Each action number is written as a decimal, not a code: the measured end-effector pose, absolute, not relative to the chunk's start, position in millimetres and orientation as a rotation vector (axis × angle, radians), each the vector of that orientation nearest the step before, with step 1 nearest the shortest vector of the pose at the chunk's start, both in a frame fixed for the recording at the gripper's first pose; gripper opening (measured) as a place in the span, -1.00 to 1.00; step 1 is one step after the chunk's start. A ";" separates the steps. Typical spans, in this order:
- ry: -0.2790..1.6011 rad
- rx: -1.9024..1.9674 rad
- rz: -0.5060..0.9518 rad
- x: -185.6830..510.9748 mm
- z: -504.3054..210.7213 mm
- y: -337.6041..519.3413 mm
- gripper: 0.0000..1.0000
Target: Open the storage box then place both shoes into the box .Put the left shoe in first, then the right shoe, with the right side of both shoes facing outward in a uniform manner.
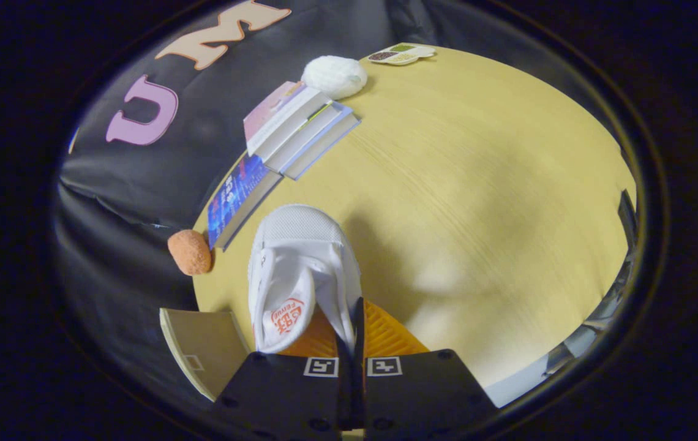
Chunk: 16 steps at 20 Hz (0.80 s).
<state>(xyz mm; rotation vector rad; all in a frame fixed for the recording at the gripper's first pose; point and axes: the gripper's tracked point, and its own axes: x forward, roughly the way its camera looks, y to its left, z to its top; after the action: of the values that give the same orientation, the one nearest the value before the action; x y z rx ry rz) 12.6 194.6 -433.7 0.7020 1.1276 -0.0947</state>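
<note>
Surface: you are over a pale yellow wood-grain tabletop (477, 184), seen tilted; the black cloth wall of the booth hangs behind its far edge.
Gripper: your gripper (353, 334) has its two fingers drawn almost together, clamped on the white side wall of the shoe near its opening.
Shoes, count: one white shoe (300, 269). It hangs from the fingers above the tabletop, toe pointing away from you, opening and insole turned toward the camera. The insole carries an orange print, not read.
Shoe shadow: a soft dark patch lies on the tabletop just beyond and beside the toe.
Orange ribbed surface: one orange ribbed surface (386, 337) lies under the heel end of the shoe, right by the fingers; you cannot tell what it belongs to.
Books, count: four books (288, 141) near the wall, beyond the shoe. Three are stacked, and one blue-covered book lies next to them, closer to you.
White round things, count: one white fluffy ball (333, 76) past the stack, touching or just beside it.
Orange round things, count: one orange sponge-like ball (190, 251) at the table's edge, just beside the blue book.
Dishes, count: one small white divided dish (401, 54) at the far edge, with dark and greenish fillings.
Panels, count: one beige flat panel (202, 349) next to the fingers, near the heel.
</note>
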 end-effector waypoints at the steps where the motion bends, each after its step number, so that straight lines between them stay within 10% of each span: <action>1: 1.109 0.731 -0.088 10.4 -422.0 204.3 -0.93; 16: 1.010 0.676 0.231 0.8 -292.8 437.7 -0.93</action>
<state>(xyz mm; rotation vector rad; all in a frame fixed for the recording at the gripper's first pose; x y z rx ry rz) 0.8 437.7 -292.8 0.6758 1.0104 0.2307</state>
